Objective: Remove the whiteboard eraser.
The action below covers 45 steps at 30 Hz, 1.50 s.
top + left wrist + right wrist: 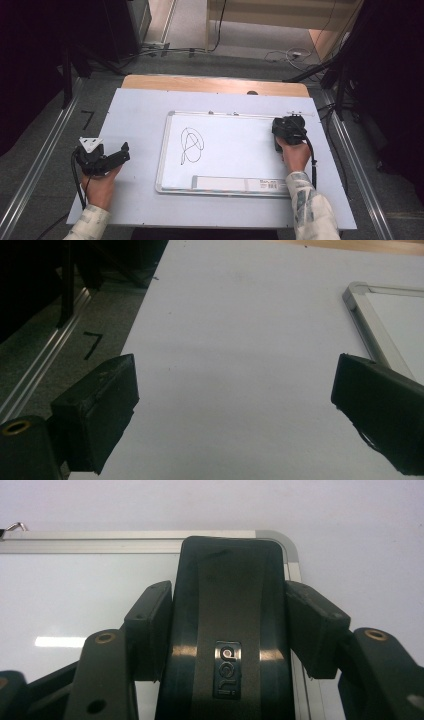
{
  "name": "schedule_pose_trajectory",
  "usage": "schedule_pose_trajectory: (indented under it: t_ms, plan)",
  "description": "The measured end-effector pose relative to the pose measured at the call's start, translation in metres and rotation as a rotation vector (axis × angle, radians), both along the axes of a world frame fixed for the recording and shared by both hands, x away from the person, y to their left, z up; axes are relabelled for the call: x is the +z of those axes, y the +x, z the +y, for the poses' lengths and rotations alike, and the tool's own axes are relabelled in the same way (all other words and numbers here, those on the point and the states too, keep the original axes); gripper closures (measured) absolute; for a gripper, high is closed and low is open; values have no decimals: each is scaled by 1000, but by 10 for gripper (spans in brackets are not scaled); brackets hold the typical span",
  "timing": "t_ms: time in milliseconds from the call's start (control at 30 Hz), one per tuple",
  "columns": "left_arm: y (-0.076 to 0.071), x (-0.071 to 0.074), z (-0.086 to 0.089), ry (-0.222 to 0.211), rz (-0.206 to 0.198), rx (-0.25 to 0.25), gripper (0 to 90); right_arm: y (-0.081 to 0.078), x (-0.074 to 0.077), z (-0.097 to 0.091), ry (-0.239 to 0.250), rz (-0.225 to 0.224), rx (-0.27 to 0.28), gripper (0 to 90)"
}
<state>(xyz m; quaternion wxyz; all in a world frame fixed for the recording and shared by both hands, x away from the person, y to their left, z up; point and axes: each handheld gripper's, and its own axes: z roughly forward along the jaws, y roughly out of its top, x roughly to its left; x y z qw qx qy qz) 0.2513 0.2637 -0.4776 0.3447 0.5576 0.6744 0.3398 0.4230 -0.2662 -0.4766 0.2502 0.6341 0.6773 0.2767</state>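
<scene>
A white board (165,150) with a metal frame lies flat on the table, a black scribble (191,146) on its left half. My right gripper (287,131) sits over the board's far right corner, held by a hand. In the right gripper view its pads (150,630) press both sides of a dark eraser (230,645) with a small logo plate, which rests by the board's rounded corner (280,537). My left gripper (120,154) rests on the table left of the board. Its jaws stand wide apart with bare table between them (235,375).
A pale sheet (135,115) covers the wooden table (215,84). A long grey strip (235,183) lies along the board's near edge. Metal rails (40,165) run along both sides on the floor, with dark stands and cables beyond. A "7" mark (92,344) is on the floor.
</scene>
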Motion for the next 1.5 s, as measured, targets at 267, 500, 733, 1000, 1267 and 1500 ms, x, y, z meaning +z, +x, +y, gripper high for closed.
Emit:
schedule_pose_trajectory:
  t_ms: [267,500,733,1000,1267,1500]
  plan:
    - [1,1,-3,-1,-3,-5,56,-20,27,5,23,-41,52,377]
    - [2,2,-4,0,-4,-11,57,-35,33,20,31,-54,103,378]
    - [2,2,-4,-6,-5,-12,57,-41,33,35,41,-49,145,378]
    - [2,2,-3,-7,-3,-11,57,-46,35,50,56,-54,188,378]
    - [2,2,-3,-7,-3,-12,57,-49,34,62,67,-56,220,378]
    - [2,2,-3,-6,-2,-13,57,-51,34,72,70,-53,246,378]
